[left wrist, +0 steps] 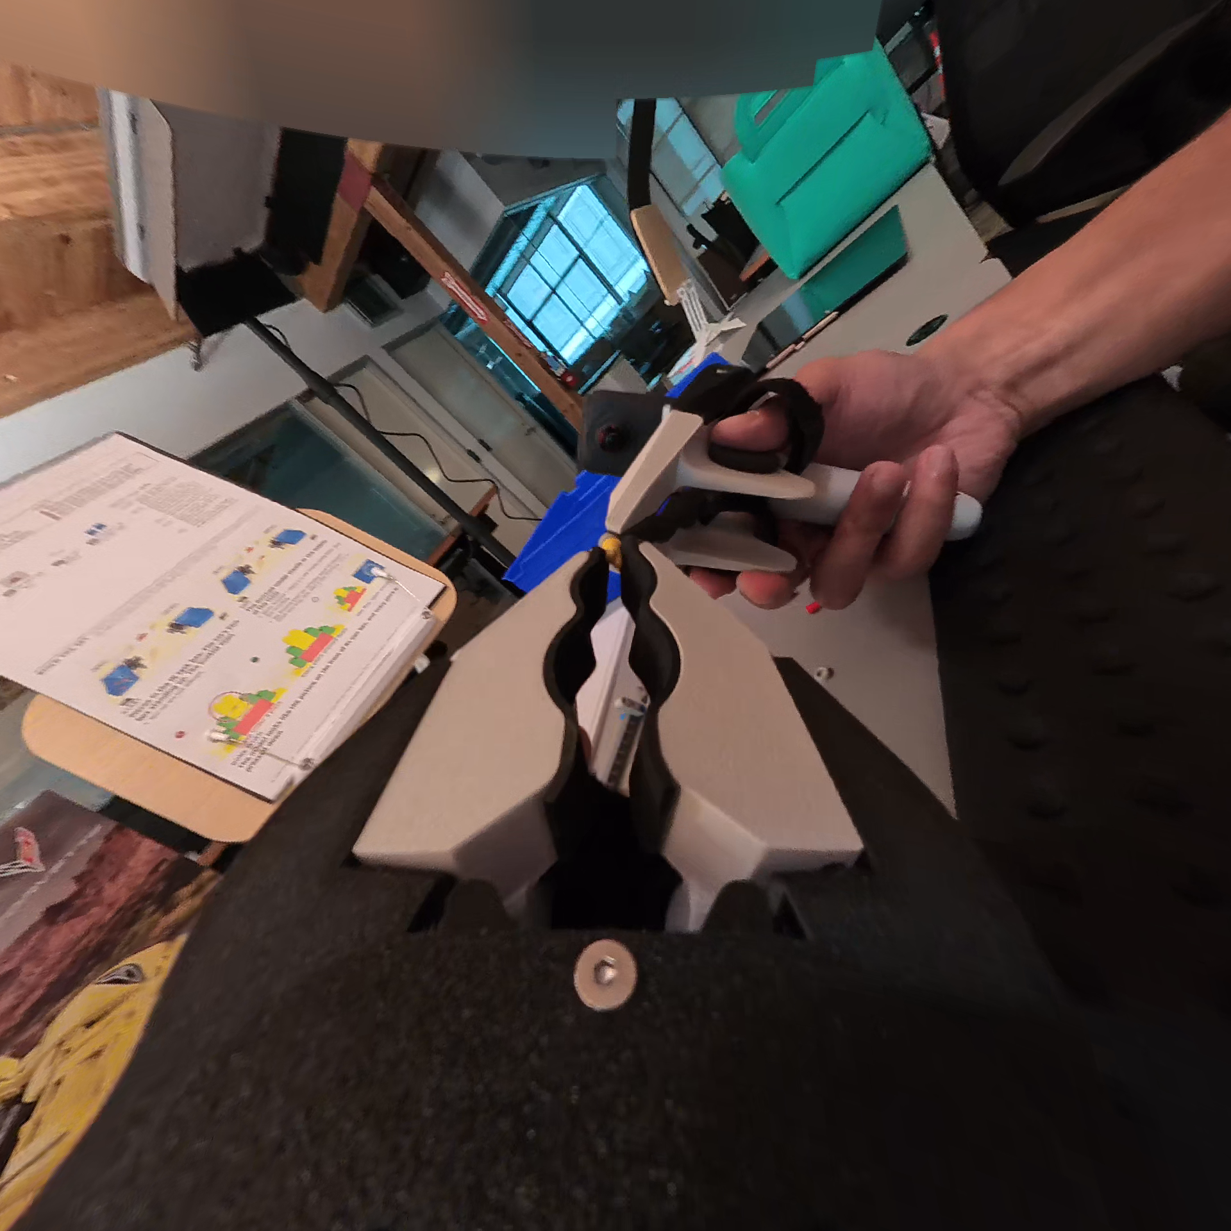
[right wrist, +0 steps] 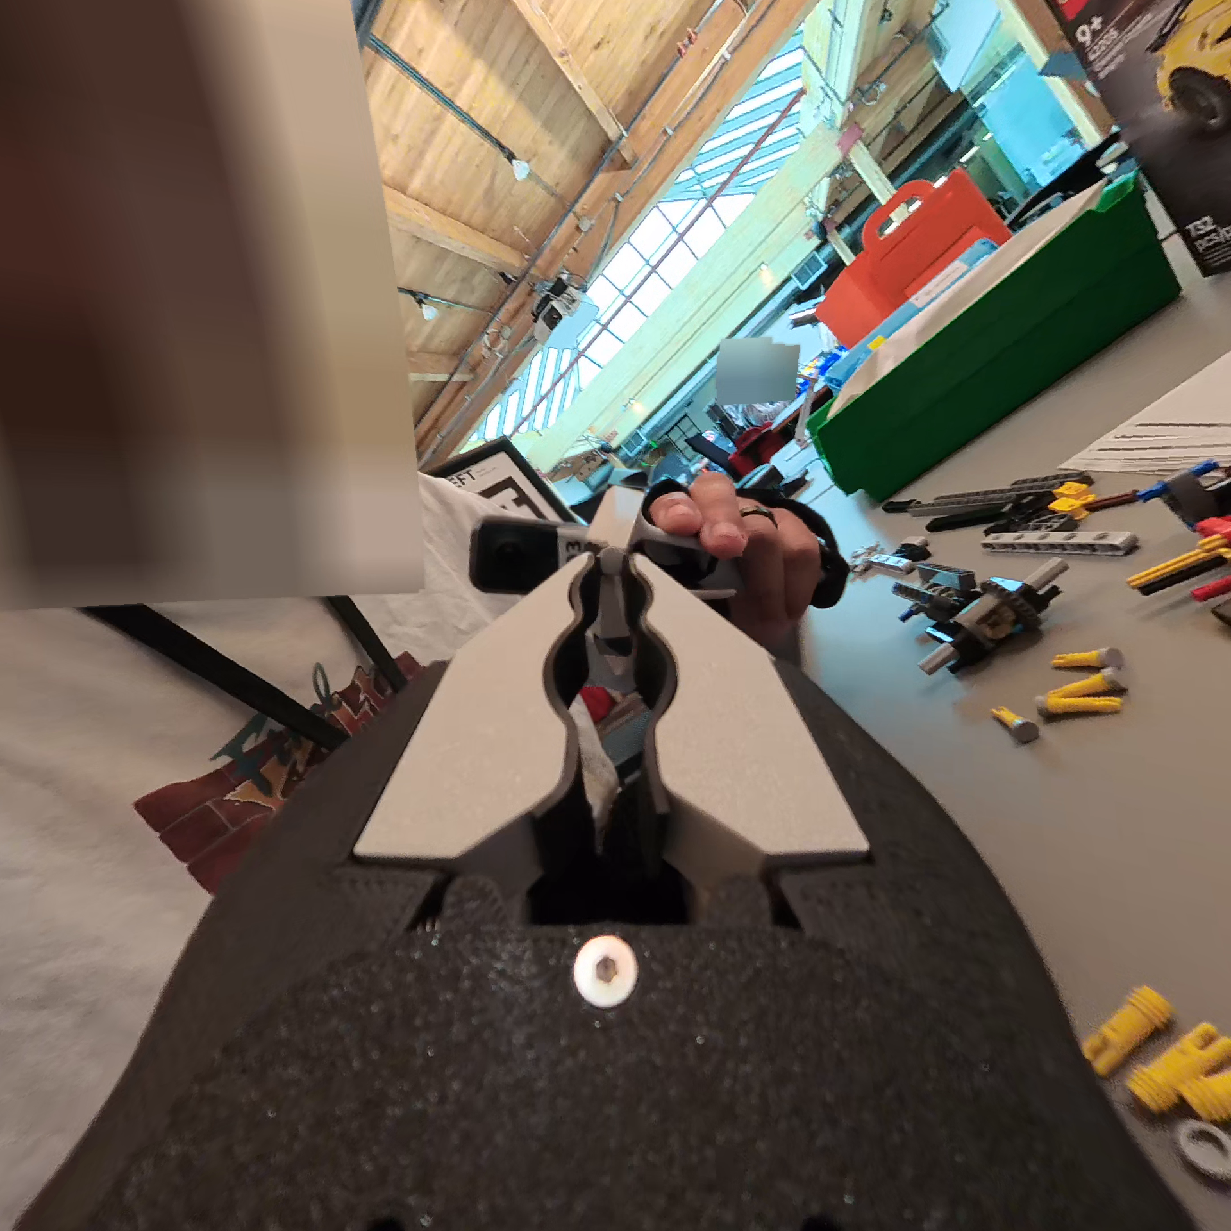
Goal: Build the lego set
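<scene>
Yellow, a small rounded plastic piece sits pinched at the tips of the left claw, which is clenched on it in mid-air; the right claw meets it tip to tip, clenched on a slim grey plastic pin. Judgement: the step in hand is joining these 2 parts, and the build is at an early stage. Completed work appears limited to 1 dark geared sub-assembly with a grey axle lying on the grey surface. Outstanding: loose yellow ridged connectors, grey and black perforated beams and further yellow parts remain unattached. Containers: a long green plastic bin holds a white sheet or bag, contents otherwise hidden; a red handled case stands behind it, shut. A printed instruction sheet lies on a wooden board.
</scene>
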Demonstrator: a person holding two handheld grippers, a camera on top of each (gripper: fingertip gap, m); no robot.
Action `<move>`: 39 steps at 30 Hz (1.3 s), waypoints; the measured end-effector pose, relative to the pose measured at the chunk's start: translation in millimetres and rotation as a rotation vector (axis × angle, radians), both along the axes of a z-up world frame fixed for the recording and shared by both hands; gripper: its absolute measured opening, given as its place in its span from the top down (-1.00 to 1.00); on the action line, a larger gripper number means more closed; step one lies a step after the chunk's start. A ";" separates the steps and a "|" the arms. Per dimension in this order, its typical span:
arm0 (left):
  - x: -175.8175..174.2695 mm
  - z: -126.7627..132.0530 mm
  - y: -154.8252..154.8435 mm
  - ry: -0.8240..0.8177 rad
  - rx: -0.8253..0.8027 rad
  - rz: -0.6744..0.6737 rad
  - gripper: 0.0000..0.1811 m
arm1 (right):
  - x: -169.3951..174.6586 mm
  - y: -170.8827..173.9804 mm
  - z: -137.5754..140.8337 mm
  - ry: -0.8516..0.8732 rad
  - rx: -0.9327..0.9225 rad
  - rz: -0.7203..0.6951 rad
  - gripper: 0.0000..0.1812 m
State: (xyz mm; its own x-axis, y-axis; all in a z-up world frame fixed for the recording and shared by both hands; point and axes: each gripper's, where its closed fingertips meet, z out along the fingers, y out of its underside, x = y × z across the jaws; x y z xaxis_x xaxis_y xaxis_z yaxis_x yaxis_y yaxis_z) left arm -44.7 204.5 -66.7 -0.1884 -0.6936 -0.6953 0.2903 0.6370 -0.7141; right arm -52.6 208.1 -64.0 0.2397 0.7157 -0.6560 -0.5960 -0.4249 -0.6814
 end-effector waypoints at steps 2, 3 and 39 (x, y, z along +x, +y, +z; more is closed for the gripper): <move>-0.9 2.0 -2.2 -0.030 0.028 0.004 0.97 | -1.4 -2.3 2.0 0.029 -0.003 0.032 0.93; -0.1 1.2 -1.4 -0.027 0.032 0.009 0.97 | -0.3 -1.5 1.4 0.025 -0.008 0.031 0.93; 16.9 -86.0 -10.1 0.448 0.055 -0.004 0.97 | 146.1 -24.1 -22.6 -0.517 -0.036 -0.899 0.88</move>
State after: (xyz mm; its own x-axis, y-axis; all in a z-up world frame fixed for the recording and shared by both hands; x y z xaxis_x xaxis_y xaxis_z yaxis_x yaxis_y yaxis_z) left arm -27.9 194.4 -152.7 -0.4814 -0.6566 -0.5806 -0.0374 0.6772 -0.7348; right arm 93.5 184.0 -86.7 0.9339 0.1156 -0.3384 -0.3414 0.0068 -0.9399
